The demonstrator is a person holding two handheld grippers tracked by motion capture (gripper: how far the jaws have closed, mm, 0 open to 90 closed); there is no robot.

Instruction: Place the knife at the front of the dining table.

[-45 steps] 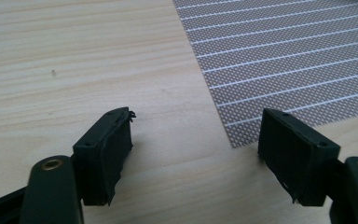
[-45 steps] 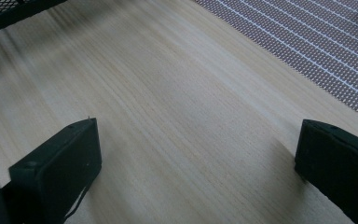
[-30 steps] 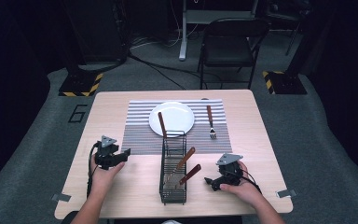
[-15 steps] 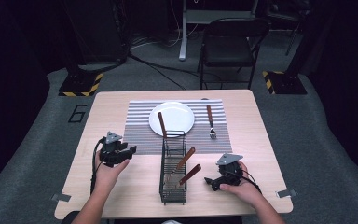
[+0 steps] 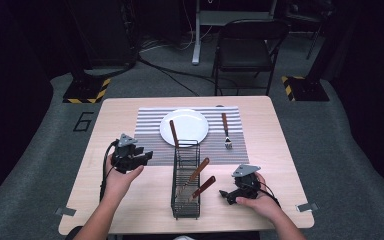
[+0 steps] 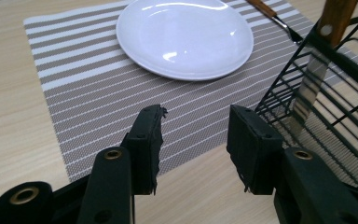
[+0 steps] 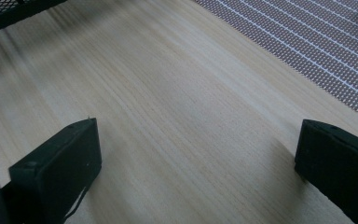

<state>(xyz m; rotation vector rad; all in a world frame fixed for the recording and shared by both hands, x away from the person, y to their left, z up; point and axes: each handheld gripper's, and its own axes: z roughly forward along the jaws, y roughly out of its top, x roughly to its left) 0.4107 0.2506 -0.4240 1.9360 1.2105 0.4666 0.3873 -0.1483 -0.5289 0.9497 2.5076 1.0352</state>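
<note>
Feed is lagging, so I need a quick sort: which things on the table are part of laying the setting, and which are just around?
In the job: wire caddy, its wooden-handled cutlery, white plate, fork, striped placemat, left gripper.
Just around: folding chair, floor cables.

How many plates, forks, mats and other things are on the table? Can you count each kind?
Plate: 1
Striped mat: 1
Wire basket: 1
Fork lying on the mat: 1
Wooden-handled utensils standing in the basket: 3
Total: 7
</note>
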